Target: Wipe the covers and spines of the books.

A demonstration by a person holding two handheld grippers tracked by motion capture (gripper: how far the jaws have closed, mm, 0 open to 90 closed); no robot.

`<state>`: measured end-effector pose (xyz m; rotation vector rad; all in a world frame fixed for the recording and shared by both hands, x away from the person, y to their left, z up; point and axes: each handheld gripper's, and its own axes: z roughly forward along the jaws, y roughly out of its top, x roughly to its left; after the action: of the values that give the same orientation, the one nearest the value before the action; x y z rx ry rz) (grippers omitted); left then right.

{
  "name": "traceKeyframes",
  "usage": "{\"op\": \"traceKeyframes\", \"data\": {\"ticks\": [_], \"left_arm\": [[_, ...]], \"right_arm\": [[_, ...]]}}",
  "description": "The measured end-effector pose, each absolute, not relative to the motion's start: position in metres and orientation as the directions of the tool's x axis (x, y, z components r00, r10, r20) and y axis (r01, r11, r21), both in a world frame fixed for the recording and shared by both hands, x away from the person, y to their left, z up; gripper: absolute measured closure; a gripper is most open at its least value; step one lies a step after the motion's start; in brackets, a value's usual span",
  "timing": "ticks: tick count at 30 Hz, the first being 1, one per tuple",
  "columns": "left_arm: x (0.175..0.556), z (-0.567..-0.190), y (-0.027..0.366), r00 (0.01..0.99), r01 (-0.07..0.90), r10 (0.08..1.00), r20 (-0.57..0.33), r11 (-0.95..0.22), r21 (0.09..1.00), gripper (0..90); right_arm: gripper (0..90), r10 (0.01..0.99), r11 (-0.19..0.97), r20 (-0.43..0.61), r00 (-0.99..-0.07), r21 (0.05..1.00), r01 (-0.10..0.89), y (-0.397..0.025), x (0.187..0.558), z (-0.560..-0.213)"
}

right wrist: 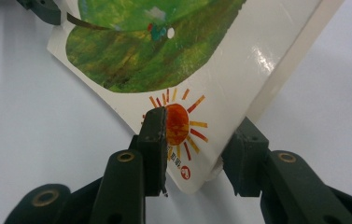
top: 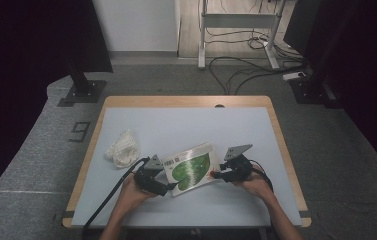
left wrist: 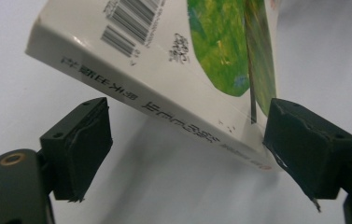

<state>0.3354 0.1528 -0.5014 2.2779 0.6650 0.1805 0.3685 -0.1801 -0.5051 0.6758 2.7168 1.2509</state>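
A picture book (top: 191, 167) with a green leaf and a barcode on its white cover lies aslant at the middle of the table. My right gripper (top: 216, 175) is shut on its right corner. In the right gripper view one jaw presses the orange sun drawing on the book (right wrist: 164, 56) and the other sits under the cover, with the gripper (right wrist: 200, 123) closed across that corner. My left gripper (top: 171, 187) is at the book's left corner. In the left gripper view the gripper (left wrist: 185, 130) stands open, the book's spine (left wrist: 164, 100) raised above the mat between the jaws.
A crumpled white cloth (top: 122, 148) lies left of the book. A pale mat (top: 176, 125) covers the wooden table (top: 186, 101). Beyond the table's far edge are black stand bases (top: 82, 92), a desk frame and floor cables (top: 246, 70).
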Motion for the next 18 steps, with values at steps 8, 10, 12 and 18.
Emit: {"op": "traceKeyframes", "data": {"ticks": [8,10,12,18], "left_arm": [[0.3331,-0.4944,0.1491,0.861,0.39,0.507,-0.04,-0.607,0.693,28.8],[0.3333,-0.4936,0.1488,0.861,0.391,0.507,-0.041,-0.608,0.691,29.3],[0.3331,-0.4932,0.1486,0.862,0.389,0.506,-0.038,-0.61,0.691,29.3],[0.3325,-0.4915,0.1479,0.867,0.37,0.498,-0.017,-0.62,0.692,30.5]], "right_arm": [[60.2,0.422,0.556,0.135,-0.897,0.743,0.373,-0.1825,0.3686,-0.506],[58.7,0.431,0.549,0.14,-0.891,0.743,0.382,-0.1832,0.3686,-0.5058],[57.2,0.432,0.555,0.133,-0.892,0.74,0.379,-0.1834,0.3683,-0.5049],[45.9,0.475,0.539,0.12,-0.872,0.743,0.396,-0.1872,0.3733,-0.4969]]}}
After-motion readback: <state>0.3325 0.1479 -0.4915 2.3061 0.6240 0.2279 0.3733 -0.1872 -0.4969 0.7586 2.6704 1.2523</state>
